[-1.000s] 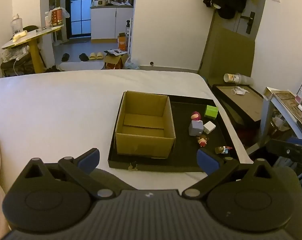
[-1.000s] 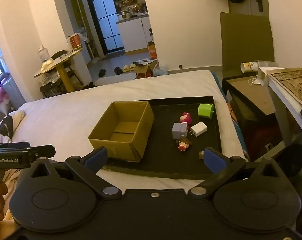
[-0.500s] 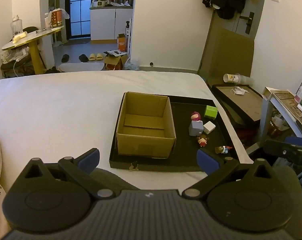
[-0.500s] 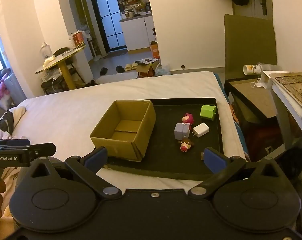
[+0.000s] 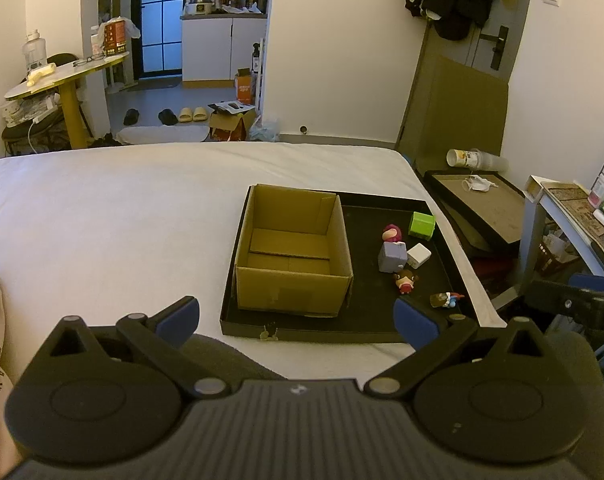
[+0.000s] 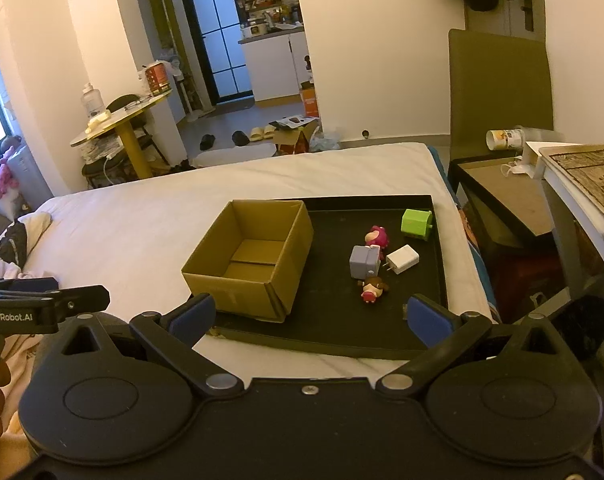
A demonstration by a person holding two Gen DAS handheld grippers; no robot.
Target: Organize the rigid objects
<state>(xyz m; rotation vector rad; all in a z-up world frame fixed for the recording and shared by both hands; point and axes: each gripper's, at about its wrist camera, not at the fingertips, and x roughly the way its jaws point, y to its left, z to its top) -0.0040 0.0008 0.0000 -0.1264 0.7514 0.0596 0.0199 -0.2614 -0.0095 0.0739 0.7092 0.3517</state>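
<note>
A black tray [image 5: 382, 332] [image 6: 438, 288] lies on a white bed and carries an open cardboard box [image 5: 291, 256] [image 6: 249, 264] with nothing inside. Right of the box lie several small items: a green block [image 5: 422, 225] [image 6: 416, 223], a pink figure [image 5: 392, 234] [image 6: 377, 236], a grey-purple cube [image 5: 392, 256] [image 6: 364, 262], a white charger [image 5: 418, 255] [image 6: 402, 259], a brown-haired figurine [image 5: 405, 281] [image 6: 372, 289] and a small lying toy [image 5: 446, 299]. My left gripper [image 5: 295, 318] and right gripper [image 6: 310, 316] both hover open before the tray's near edge, holding nothing.
The white bed [image 5: 121, 208] spreads left of the tray. A low dark table [image 6: 502, 196] with a tipped cup [image 6: 502, 139] stands to the right, beside a desk [image 6: 582, 176]. Bedding [image 6: 13, 240] is bunched at the far left.
Both views have shifted slightly; the tray and box sit a little lower and nearer in frame. Nothing on the tray moved. Both grippers stay open.
</note>
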